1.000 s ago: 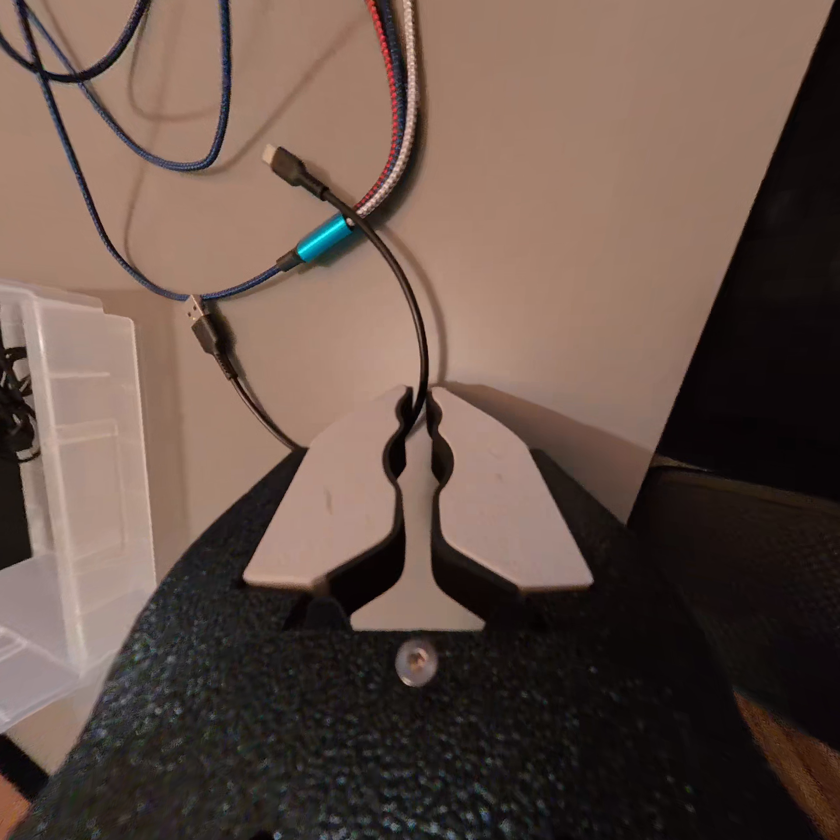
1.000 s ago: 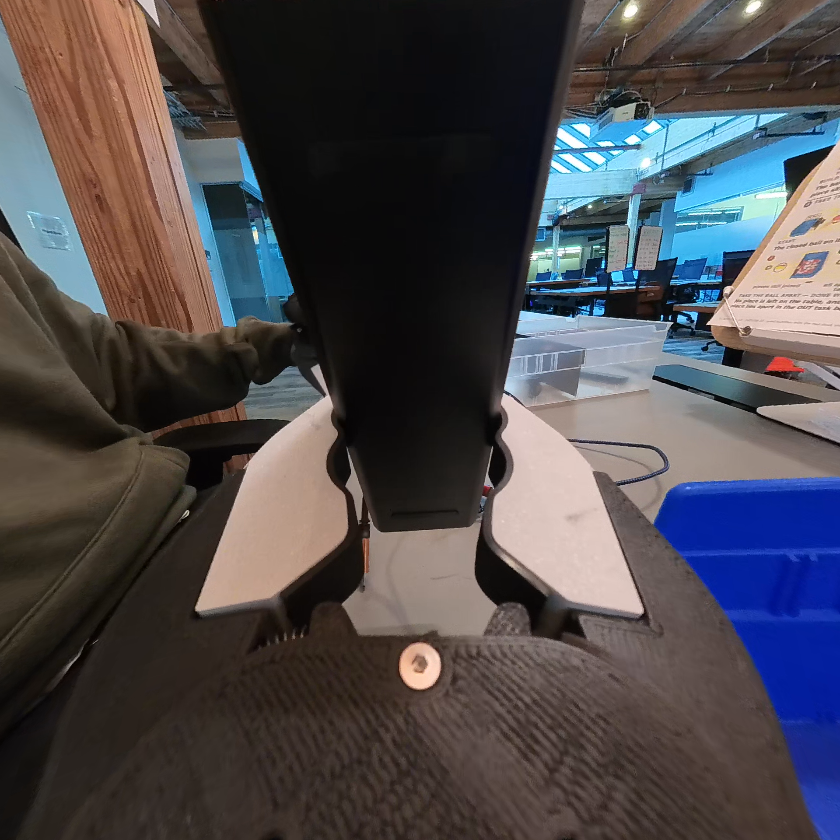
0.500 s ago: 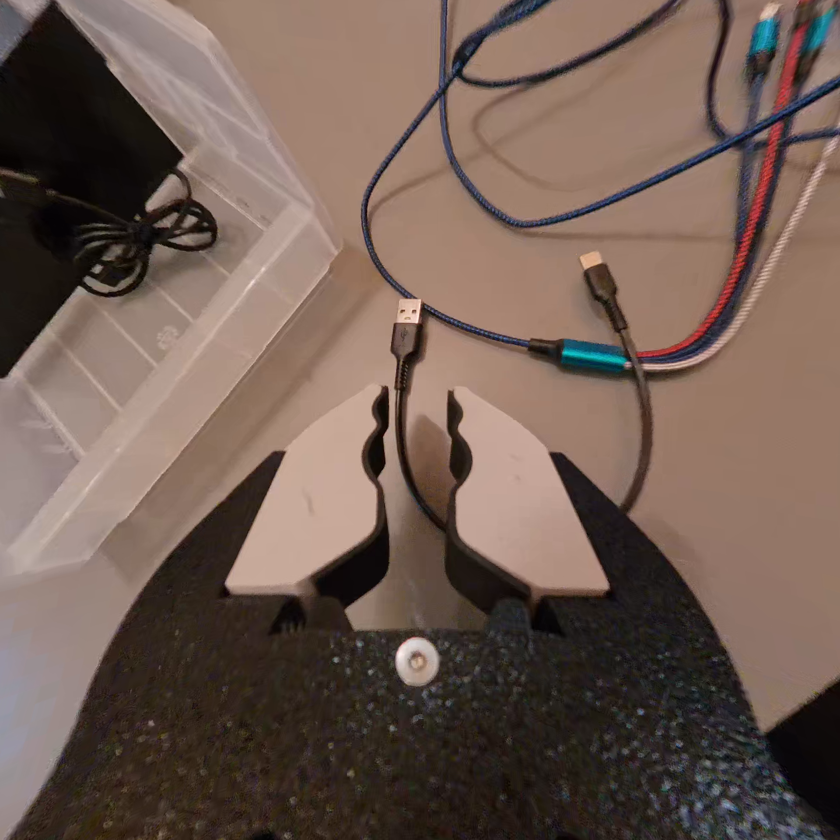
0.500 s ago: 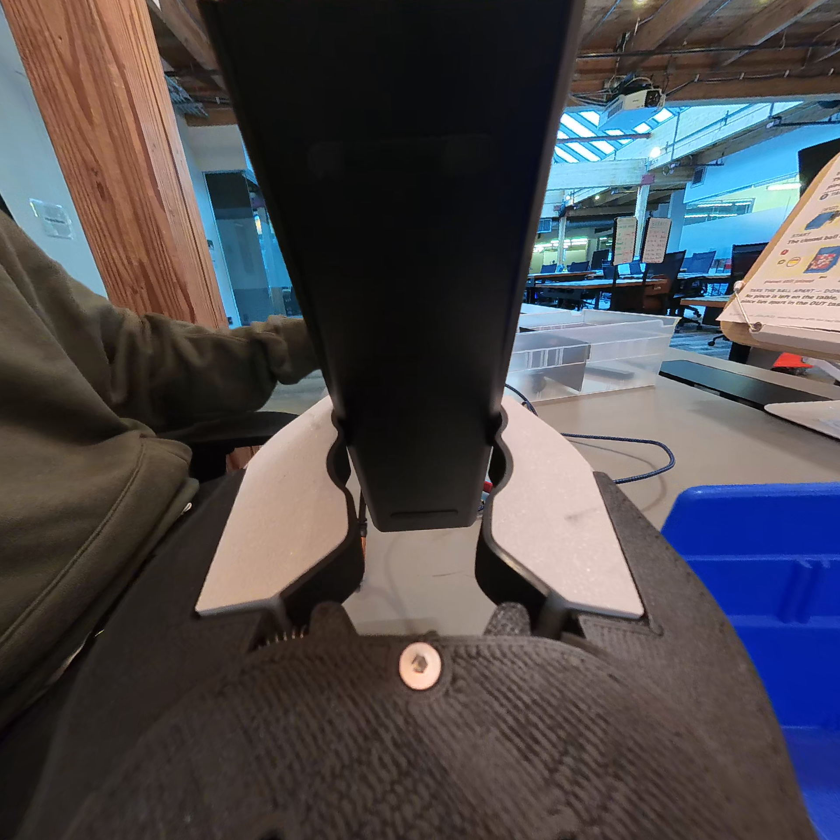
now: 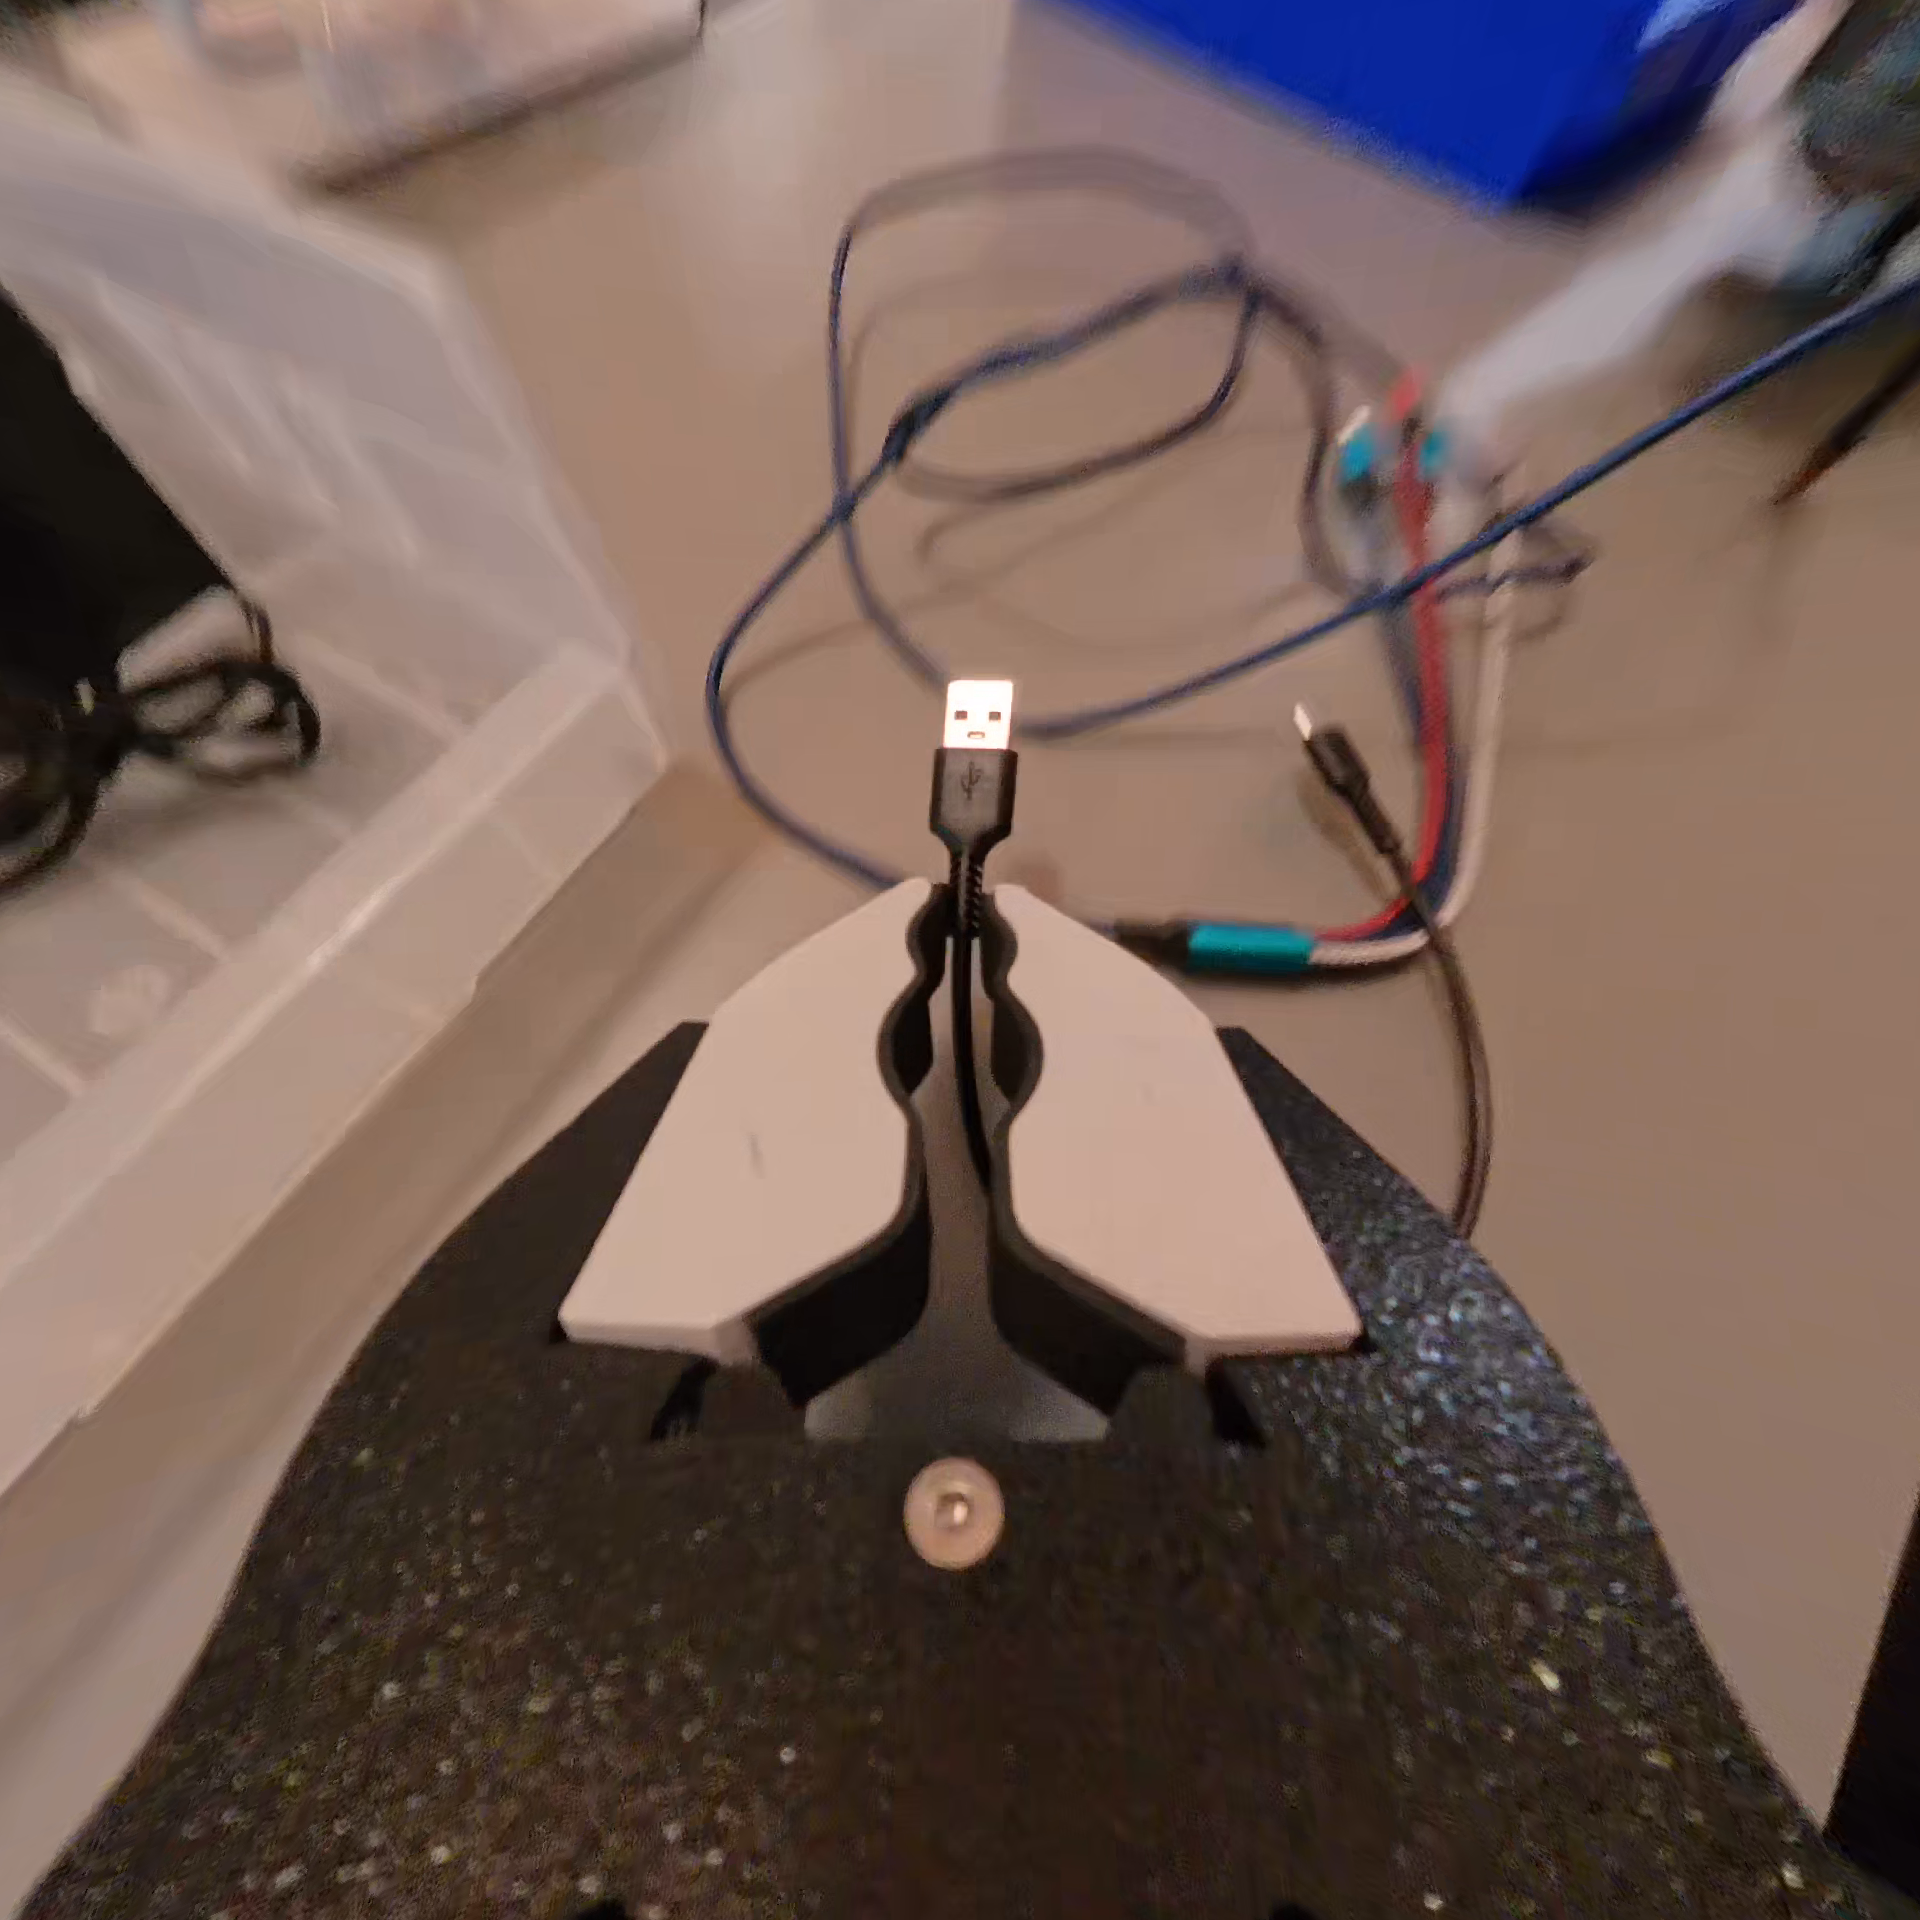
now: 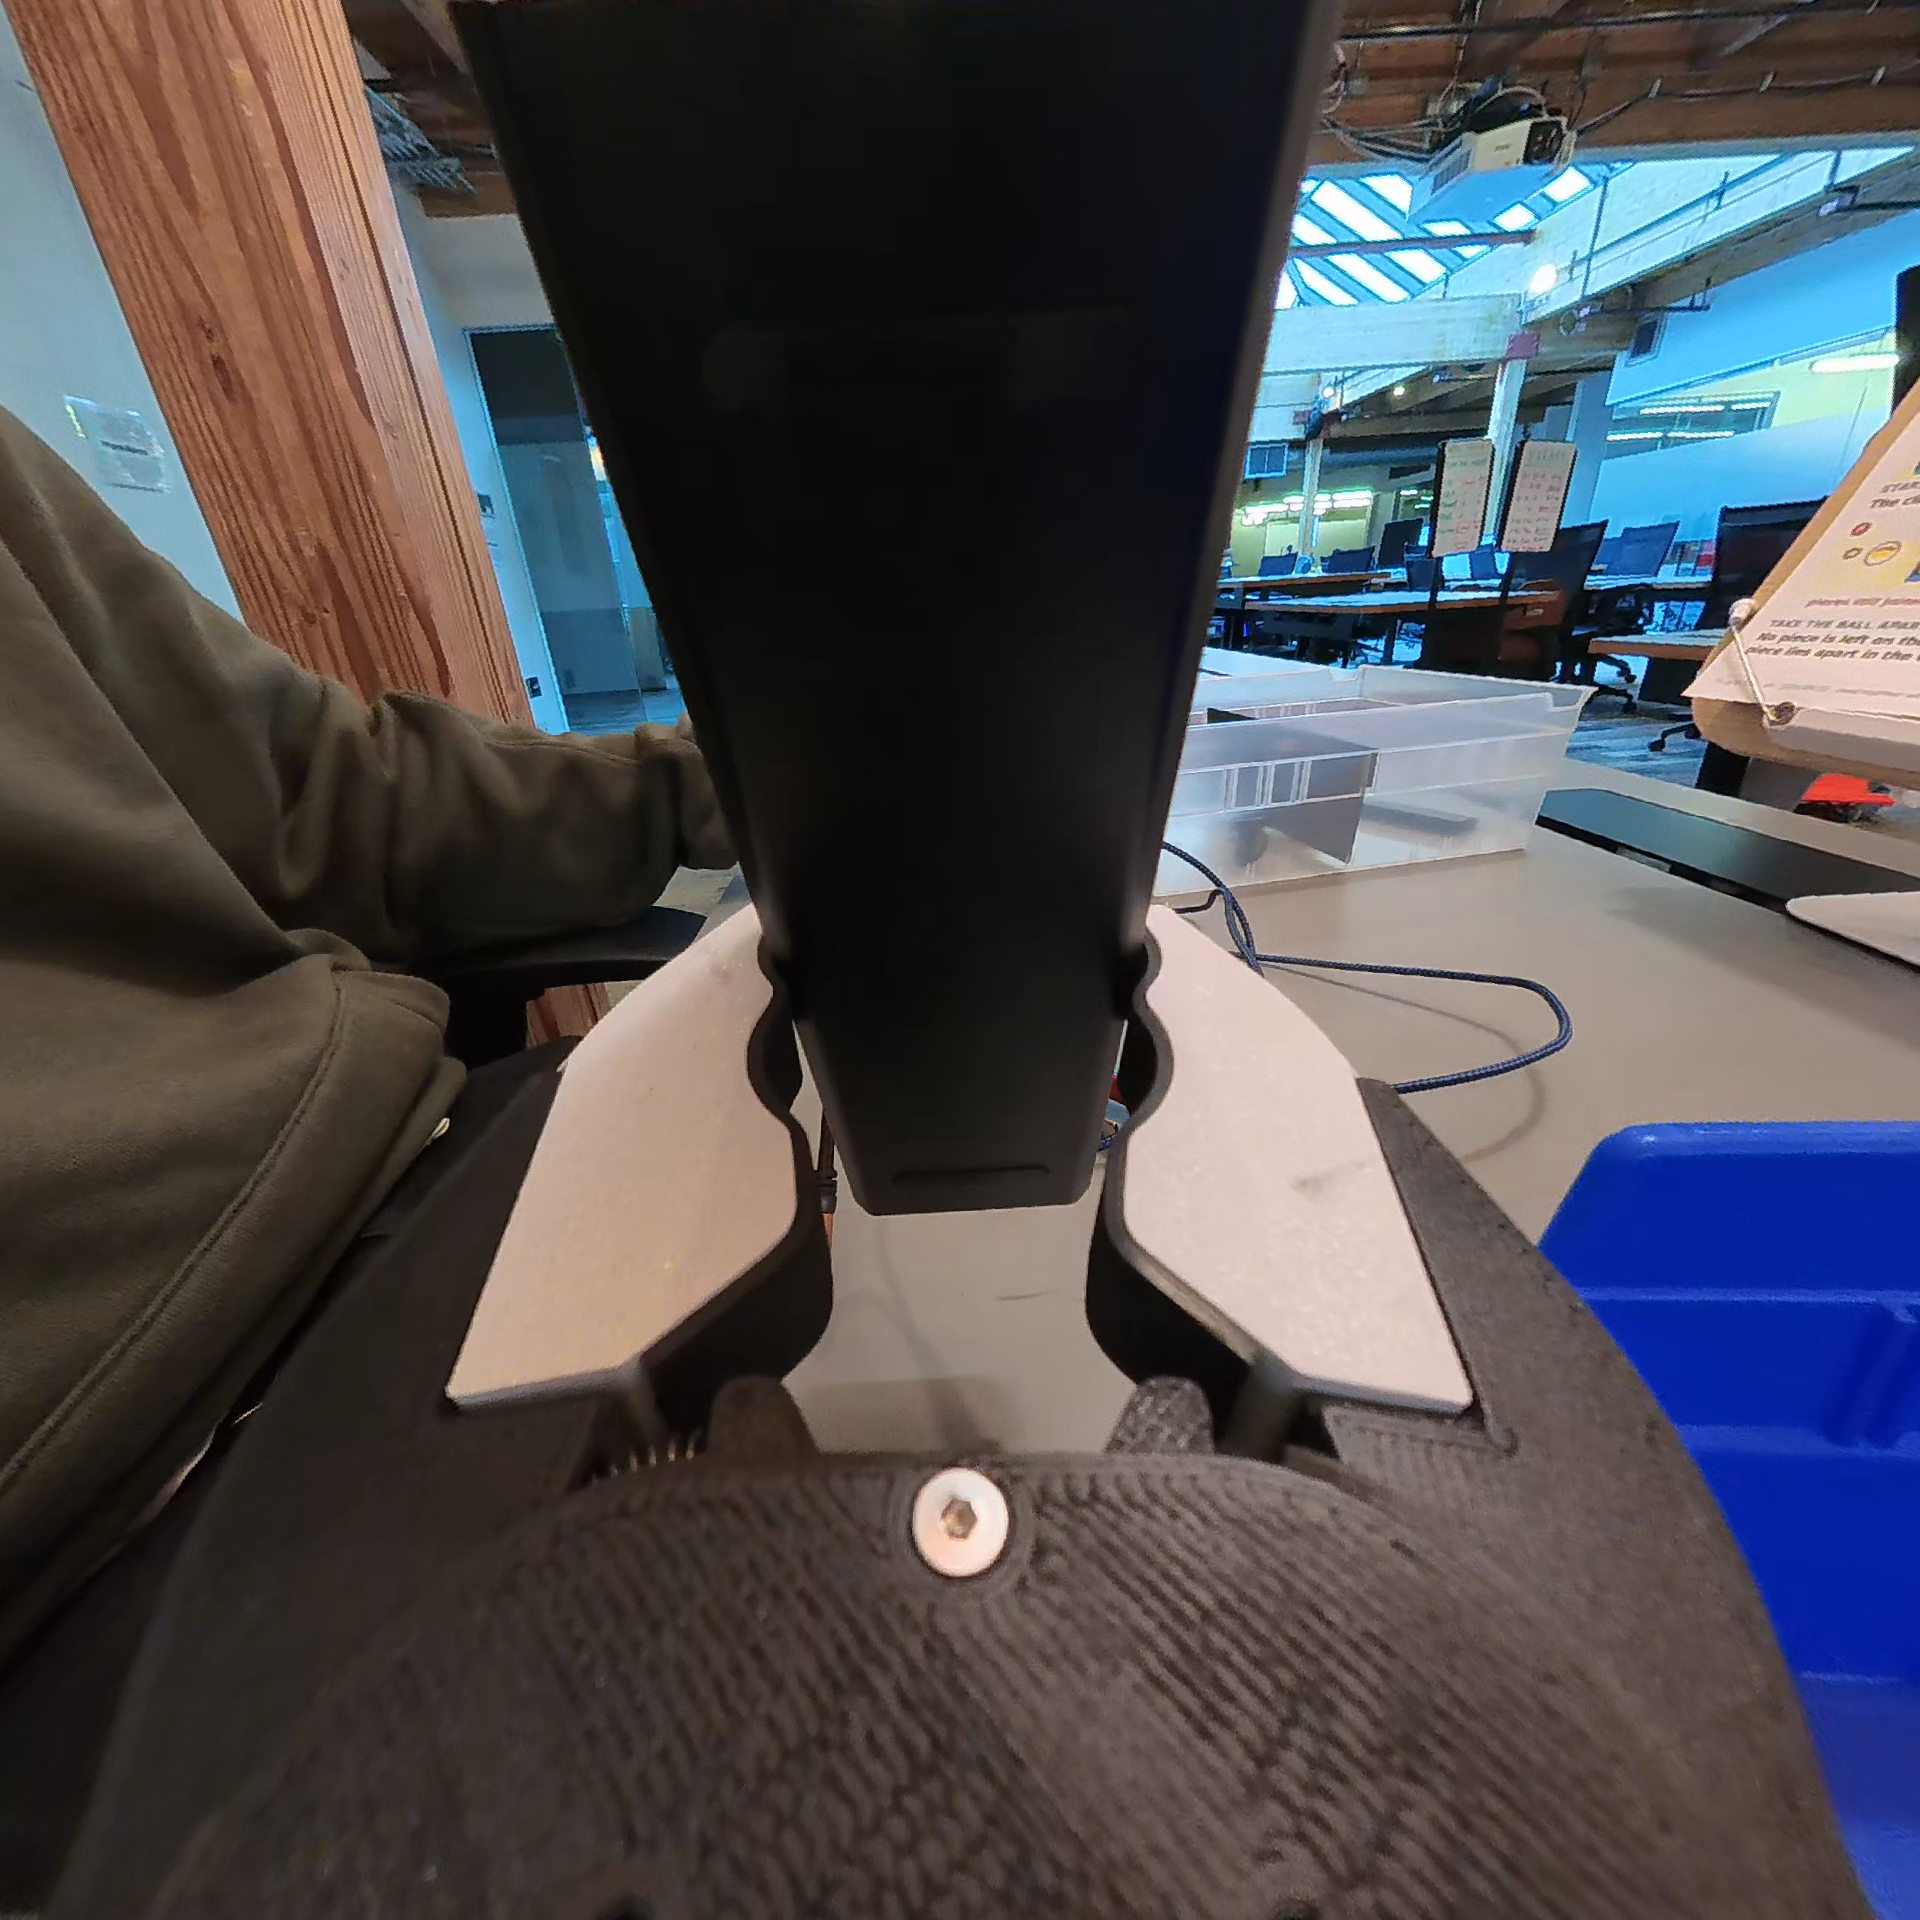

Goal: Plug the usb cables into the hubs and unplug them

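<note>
My left gripper (image 5: pixel 964 899) is shut on the black USB cable just behind its plug. The black USB-A plug (image 5: pixel 975 771) sticks out forward past the fingertips, metal end up. The cable's small far-end connector (image 5: pixel 1317 727) lies on the table to the right. A blue braided cable (image 5: pixel 831 499) loops beyond, ending in a teal splitter (image 5: pixel 1242 945) with red, blue and white leads. My right gripper (image 6: pixel 956 961) is shut on a large flat black hub (image 6: pixel 914 582) that stands upright and fills the right wrist view. The right gripper shows blurred at the upper right of the left wrist view (image 5: pixel 1621 301).
A clear plastic bin (image 5: pixel 343 727) with coiled black cables (image 5: pixel 135 727) stands at the left. A blue bin (image 6: pixel 1756 1382) is at the right, also seen far back (image 5: pixel 1455 94). A person's green sleeve (image 6: pixel 208 831) is at the left, and a card stand (image 6: pixel 1839 623) at the far right. One gripper's finger ends stand about 30 cm off the other's. From my left tips it is roughly 6 cm to the teal splitter (image 5: pixel 1242 945); from my right, 30 cm.
My left gripper was shut on the cable's middle, opened over the USB-A end, and has now shut just behind the plug and lifted it. The right gripper keeps its hold on the hub.
</note>
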A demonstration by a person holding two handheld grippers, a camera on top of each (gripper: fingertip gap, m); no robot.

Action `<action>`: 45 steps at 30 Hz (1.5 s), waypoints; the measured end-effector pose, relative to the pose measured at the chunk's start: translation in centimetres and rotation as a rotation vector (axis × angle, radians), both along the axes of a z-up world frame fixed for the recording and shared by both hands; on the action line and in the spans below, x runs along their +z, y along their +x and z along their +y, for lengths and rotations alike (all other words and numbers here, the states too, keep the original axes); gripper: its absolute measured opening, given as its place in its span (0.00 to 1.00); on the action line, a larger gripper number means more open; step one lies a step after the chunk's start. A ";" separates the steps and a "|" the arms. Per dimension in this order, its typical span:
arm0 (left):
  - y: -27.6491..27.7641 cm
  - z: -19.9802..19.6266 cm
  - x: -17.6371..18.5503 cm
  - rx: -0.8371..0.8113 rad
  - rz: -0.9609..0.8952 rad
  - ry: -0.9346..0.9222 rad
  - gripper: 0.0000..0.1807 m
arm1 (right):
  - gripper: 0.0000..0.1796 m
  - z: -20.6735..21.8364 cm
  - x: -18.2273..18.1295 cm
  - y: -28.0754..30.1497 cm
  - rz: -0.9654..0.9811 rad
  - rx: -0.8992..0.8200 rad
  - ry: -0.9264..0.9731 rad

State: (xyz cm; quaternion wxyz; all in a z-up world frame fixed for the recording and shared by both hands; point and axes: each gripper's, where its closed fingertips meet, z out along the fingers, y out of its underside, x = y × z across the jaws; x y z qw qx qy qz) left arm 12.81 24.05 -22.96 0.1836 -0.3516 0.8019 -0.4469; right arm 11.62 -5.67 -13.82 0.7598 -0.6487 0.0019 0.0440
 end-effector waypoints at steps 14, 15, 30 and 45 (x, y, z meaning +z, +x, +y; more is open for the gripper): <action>4.1 -0.5 13.1 0.250 -0.536 -0.005 0.03 | 0.33 0.0 0.0 0.0 0.001 0.000 0.005; 4.4 0.9 14.6 0.353 -0.622 0.115 0.03 | 0.33 0.0 0.0 0.1 0.002 0.000 0.004; -0.1 4.2 18.2 0.495 -0.907 1.016 0.02 | 0.34 -0.1 0.1 0.1 0.005 0.001 0.011; -2.4 -4.5 3.1 0.121 -0.519 0.752 0.03 | 0.34 0.0 0.0 0.0 -0.002 0.003 -0.001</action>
